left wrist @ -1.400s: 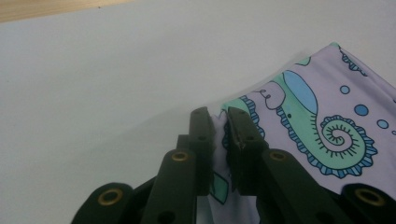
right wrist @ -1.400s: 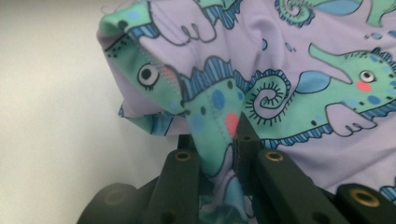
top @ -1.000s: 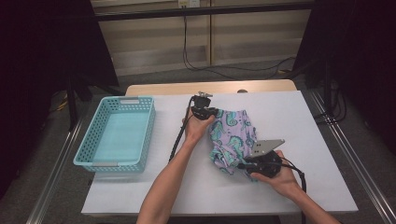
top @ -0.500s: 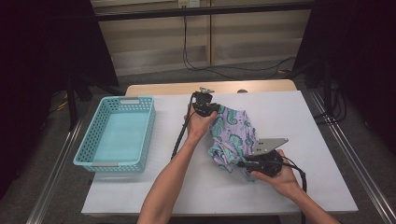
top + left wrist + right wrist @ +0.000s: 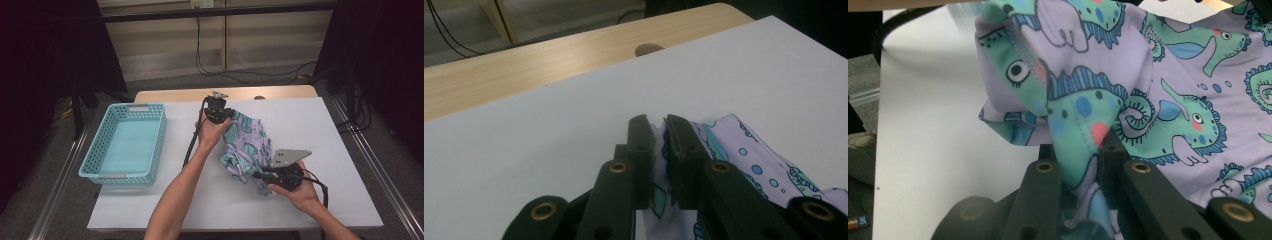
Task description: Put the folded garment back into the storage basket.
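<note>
A lilac cloth (image 5: 248, 142) printed with green dinosaurs lies bunched on the white table (image 5: 320, 125), stretched between both grippers. My left gripper (image 5: 223, 117) holds its far corner; in the left gripper view the jaws are shut on a thin edge of the cloth (image 5: 734, 150), with my left gripper (image 5: 660, 131) just above the table. My right gripper (image 5: 259, 174) holds the near end of the cloth. In the right gripper view a fold of the cloth (image 5: 1168, 75) runs down between the jaws of my right gripper (image 5: 1083, 160) and drapes over them.
A light blue plastic basket (image 5: 102, 152), with nothing in it, stands on the left part of the table. A wooden strip (image 5: 170, 95) borders the table's far edge. Black cables (image 5: 192, 140) trail from both grippers. Metal rails run along both sides.
My left gripper has carried its corner of the cloth a little farther away and to the left, stretching the cloth out. My right gripper stays almost where it was.
</note>
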A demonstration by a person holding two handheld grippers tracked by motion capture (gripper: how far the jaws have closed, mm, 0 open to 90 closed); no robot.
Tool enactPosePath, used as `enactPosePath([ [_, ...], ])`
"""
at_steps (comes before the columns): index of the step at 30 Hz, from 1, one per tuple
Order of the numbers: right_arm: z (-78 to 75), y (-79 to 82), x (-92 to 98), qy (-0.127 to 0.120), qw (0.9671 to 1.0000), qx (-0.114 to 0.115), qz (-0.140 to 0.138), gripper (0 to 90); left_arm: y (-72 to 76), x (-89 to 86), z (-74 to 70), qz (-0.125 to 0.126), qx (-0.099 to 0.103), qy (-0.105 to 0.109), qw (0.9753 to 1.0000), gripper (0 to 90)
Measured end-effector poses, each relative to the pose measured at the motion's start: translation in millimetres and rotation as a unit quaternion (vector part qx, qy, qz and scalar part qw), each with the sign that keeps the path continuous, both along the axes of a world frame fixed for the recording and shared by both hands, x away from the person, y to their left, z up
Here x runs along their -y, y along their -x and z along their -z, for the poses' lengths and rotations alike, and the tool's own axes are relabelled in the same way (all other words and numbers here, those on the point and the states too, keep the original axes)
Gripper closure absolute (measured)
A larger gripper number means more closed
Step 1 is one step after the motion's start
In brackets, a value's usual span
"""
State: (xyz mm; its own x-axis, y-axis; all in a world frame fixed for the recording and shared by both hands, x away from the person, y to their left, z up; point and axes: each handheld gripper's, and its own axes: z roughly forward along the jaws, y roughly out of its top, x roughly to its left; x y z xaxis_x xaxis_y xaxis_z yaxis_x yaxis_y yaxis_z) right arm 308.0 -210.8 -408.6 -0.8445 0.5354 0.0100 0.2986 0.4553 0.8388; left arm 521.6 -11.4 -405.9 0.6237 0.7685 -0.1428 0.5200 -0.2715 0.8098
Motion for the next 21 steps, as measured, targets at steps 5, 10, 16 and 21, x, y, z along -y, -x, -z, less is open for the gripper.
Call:
enactPosePath([
  [5,-2.2,-0.5,-2.3,0.003,1.0000,0.000,0.000,83.6,-0.6,-2.4,-4.1,0.002,0.008,-0.005,1.0000,81.7],
  [10,-3.4,-0.4,-3.0,-0.002,1.0000,-0.002,-0.001,83.6,-2.1,-1.2,-7.9,0.004,0.004,-0.005,1.0000,81.9],
  [16,-8.5,1.1,-0.9,-0.020,0.9998,0.002,0.006,83.5,0.2,-0.4,-16.1,0.000,0.016,0.000,0.9999,82.0],
  [21,-9.7,1.5,-1.0,-0.035,0.9994,-0.003,0.002,83.5,-0.1,-4.3,-20.7,0.000,0.016,0.006,0.9999,82.1],
])
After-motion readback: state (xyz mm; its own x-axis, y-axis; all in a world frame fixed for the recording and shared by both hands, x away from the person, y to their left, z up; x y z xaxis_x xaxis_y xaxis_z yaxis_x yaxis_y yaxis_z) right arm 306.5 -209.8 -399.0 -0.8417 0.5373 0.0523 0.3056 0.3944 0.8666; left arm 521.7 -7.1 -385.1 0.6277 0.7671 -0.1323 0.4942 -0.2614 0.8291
